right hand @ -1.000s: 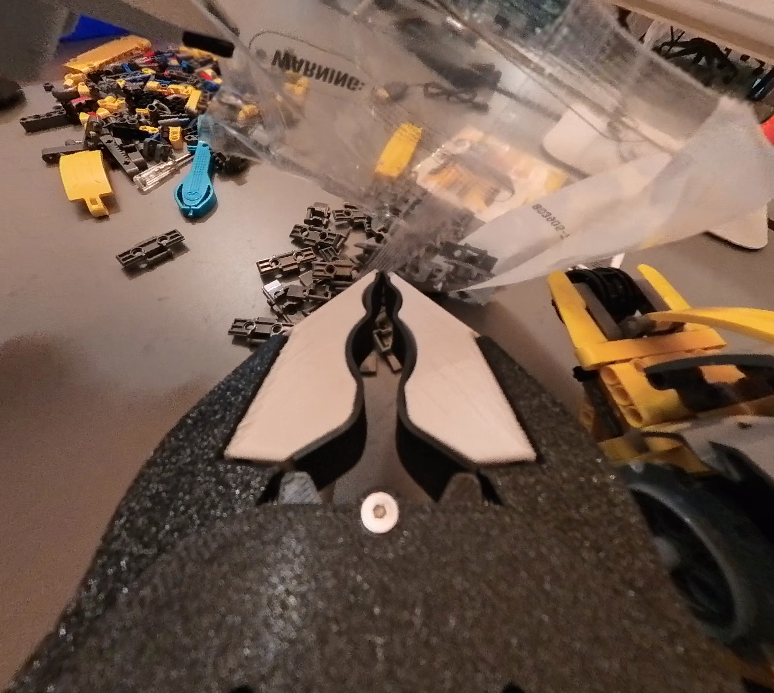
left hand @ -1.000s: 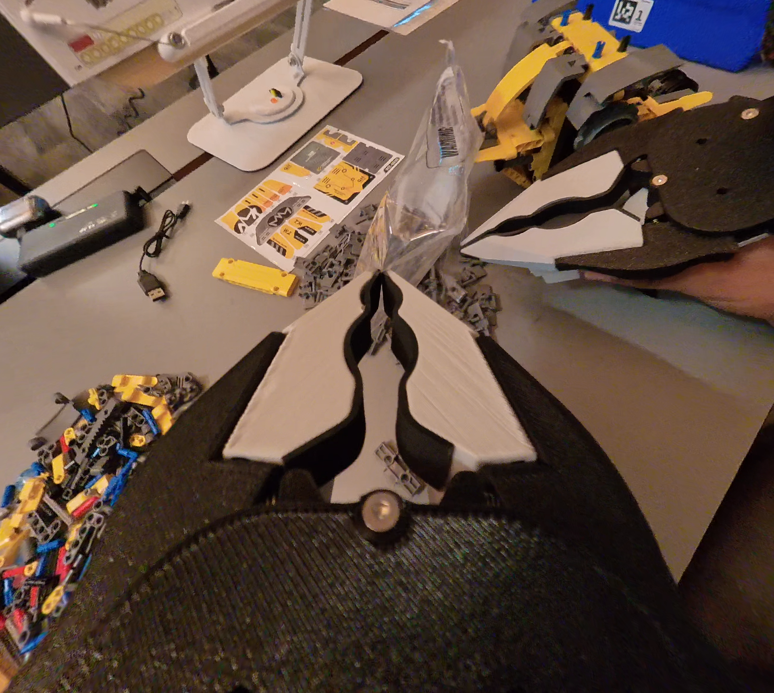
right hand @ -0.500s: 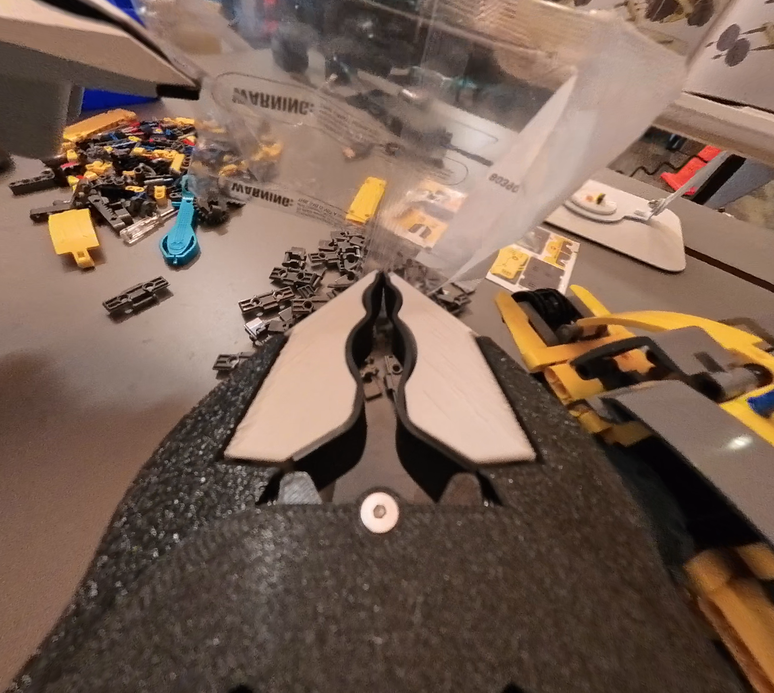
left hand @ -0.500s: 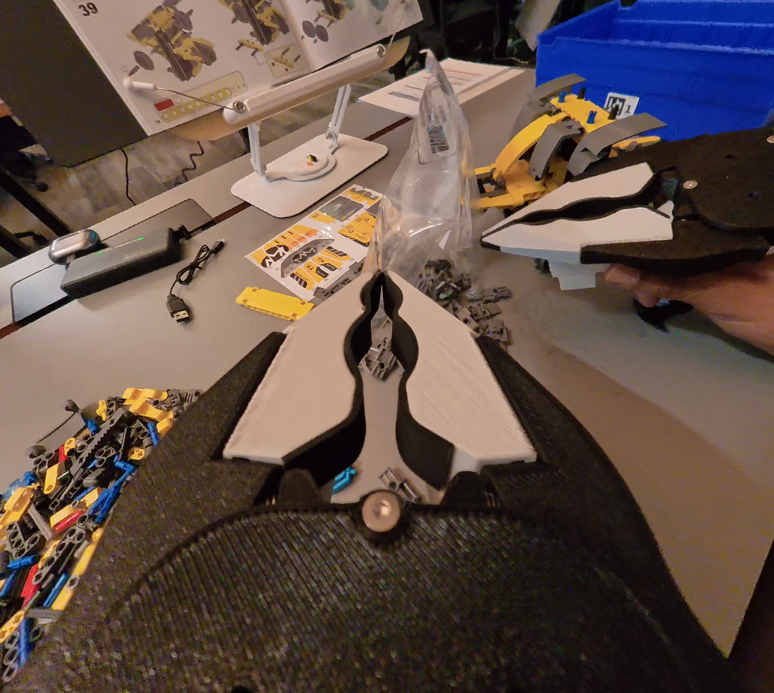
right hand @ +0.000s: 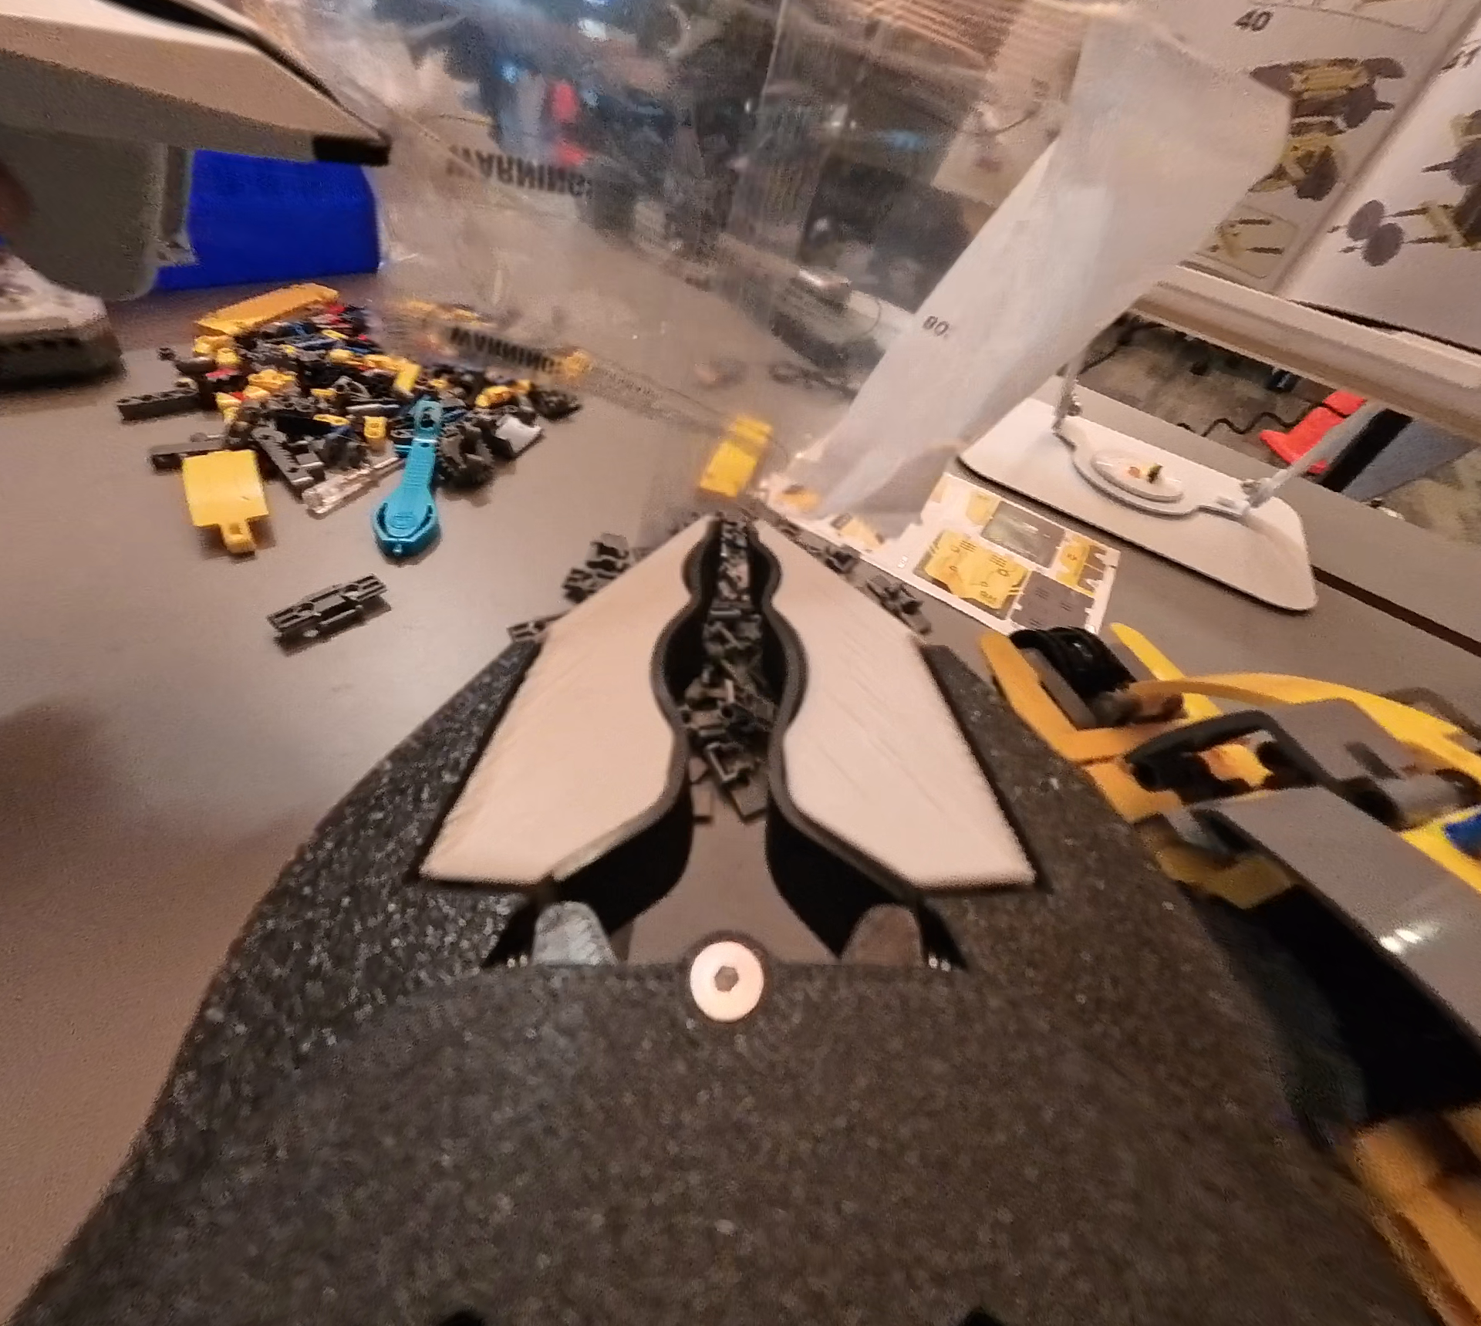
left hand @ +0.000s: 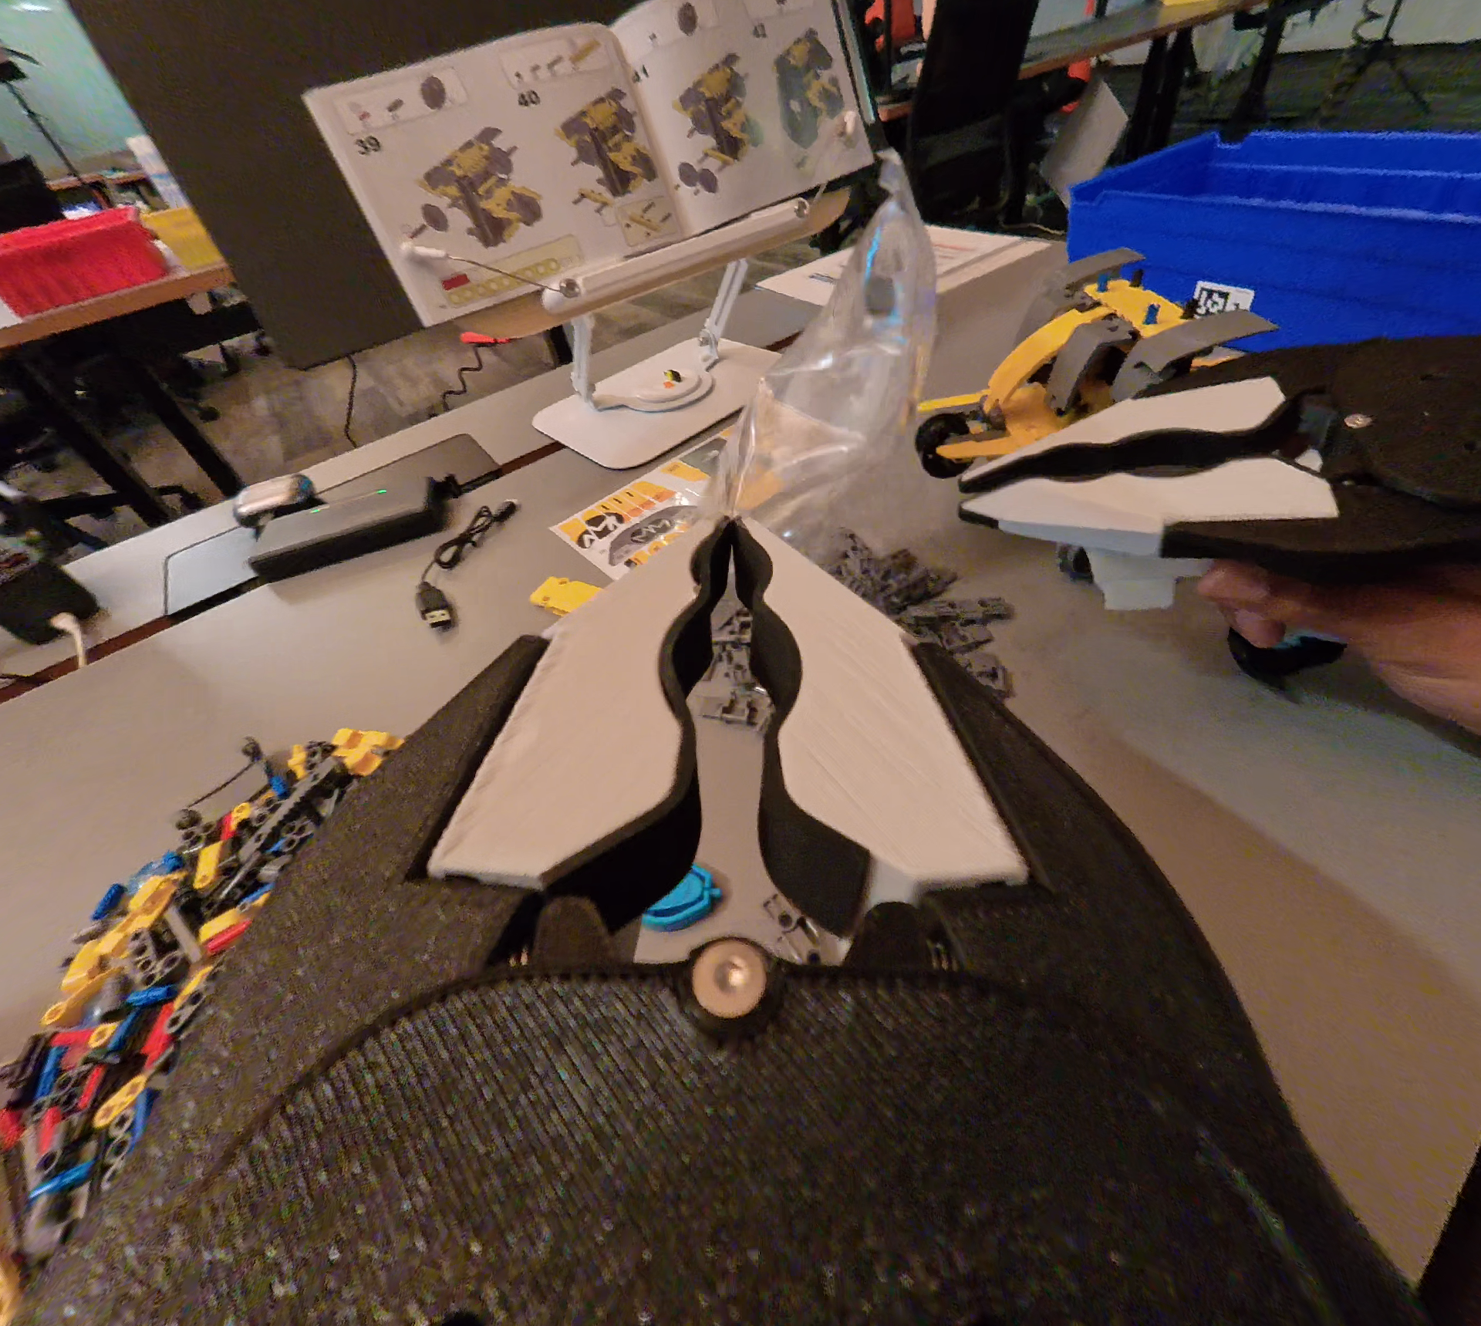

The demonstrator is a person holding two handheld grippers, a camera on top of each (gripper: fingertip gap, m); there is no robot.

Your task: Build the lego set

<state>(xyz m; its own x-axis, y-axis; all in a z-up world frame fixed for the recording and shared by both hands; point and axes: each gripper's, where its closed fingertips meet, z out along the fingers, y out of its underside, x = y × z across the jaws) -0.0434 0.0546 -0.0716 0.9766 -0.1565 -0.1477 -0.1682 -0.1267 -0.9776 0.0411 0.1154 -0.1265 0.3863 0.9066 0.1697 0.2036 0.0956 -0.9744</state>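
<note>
A clear plastic bag (left hand: pixel 841 366) hangs upright in the air between both grippers. My left gripper (left hand: pixel 731 524) is shut on its lower edge. My right gripper (right hand: pixel 731 524) is shut with its tips at the bag's (right hand: pixel 801 125) other lower corner. The right gripper also shows at the right of the left wrist view (left hand: pixel 966 496), held by a hand. The left gripper shows at the upper left of the right wrist view (right hand: pixel 369 145). Small dark grey pieces (left hand: pixel 914 582) lie heaped on the table under the bag, and they show in the right wrist view (right hand: pixel 597 558).
A yellow and grey model vehicle (left hand: pixel 1042 358) stands right of the bag, before a blue bin (left hand: pixel 1282 222). A mixed pile of coloured pieces (left hand: pixel 160 927) lies left. A sticker sheet (left hand: pixel 633 526), a yellow plate (left hand: pixel 565 594), a book stand (left hand: pixel 601 141) and a black charger (left hand: pixel 345 526) lie behind. There is about 12 cm between the tips of the two grippers.
Both grippers have risen with the bag and tilted up, so more of the room shows. The grey pieces now lie lower in both views, on the table.
</note>
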